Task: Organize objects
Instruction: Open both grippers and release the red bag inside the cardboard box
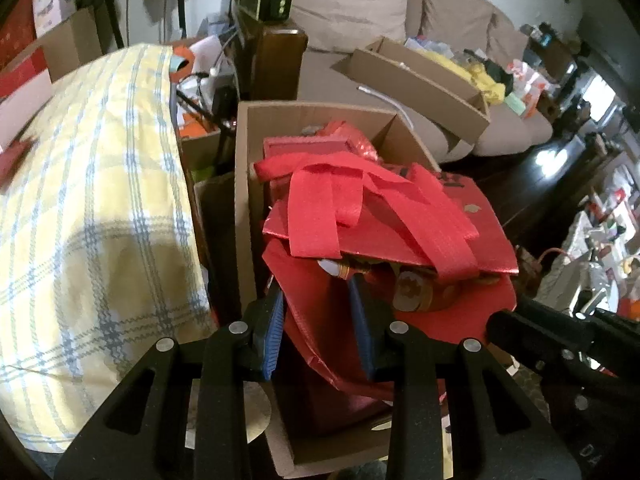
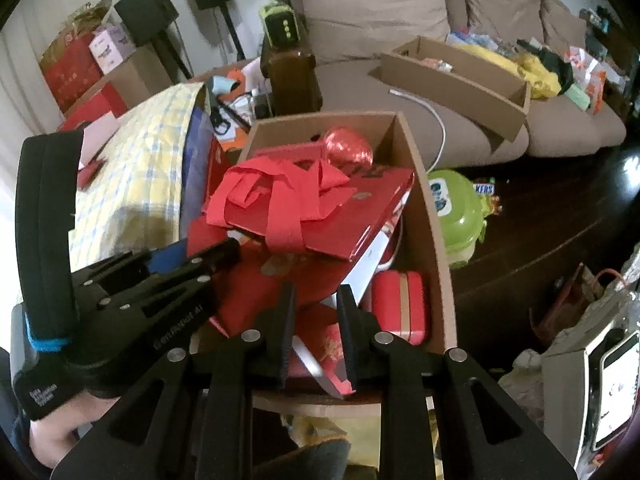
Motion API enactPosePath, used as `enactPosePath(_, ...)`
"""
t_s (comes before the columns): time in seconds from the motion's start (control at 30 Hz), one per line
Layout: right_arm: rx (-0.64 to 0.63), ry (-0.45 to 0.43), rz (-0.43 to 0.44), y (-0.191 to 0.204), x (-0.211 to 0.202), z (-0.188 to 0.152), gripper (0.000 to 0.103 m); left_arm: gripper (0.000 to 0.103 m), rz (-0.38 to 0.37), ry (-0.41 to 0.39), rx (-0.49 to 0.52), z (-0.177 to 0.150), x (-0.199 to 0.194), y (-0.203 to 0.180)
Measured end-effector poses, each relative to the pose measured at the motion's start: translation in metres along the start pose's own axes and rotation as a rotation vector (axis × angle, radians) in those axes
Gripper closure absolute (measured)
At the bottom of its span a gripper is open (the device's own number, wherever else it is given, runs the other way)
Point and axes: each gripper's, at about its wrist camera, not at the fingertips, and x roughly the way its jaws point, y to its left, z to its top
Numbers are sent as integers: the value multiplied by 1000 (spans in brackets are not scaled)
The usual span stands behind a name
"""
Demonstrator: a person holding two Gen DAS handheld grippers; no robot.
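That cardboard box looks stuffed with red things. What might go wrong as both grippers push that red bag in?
1. The red bag already sits above the rim of the cardboard box, so it may slide off over the side.
2. Its loose red handles could snag on the left gripper.
3. The right gripper holds only a thin edge, which may tear or slip.

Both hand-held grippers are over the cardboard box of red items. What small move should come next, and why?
Probably lower both a little further and let go. The left hand-held gripper and right hand-held gripper each have red packaging between their fingers, low over the heaped cardboard box.
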Motion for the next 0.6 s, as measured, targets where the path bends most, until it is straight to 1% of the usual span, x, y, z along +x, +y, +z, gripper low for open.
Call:
enactPosePath(0.17, 18, 119, -3, -3, 26, -8, 80, 74, 41, 43, 26, -7, 13, -2)
enactPosePath(0.27, -6, 153, -10, 2, 34, -13, 74, 74, 49, 65, 26, -11, 18, -1)
enactPosePath(0.33, -17, 169, -14, 4, 38, -15, 72, 74, 56, 72, 31, -14, 19, -2)
enactPosePath(0.4, -21, 185, -19, 4, 42, -18, 72, 74, 61, 84, 40, -16, 21, -2)
enactPosePath(0.5, 2, 192, 15, -1, 44, -17, 71, 73, 71, 147, 63, -22, 30, -2)
enactPosePath(0.6, 13, 199, 5, -7, 44, -17, 71, 72, 69, 159, 61, -28, 32, -1)
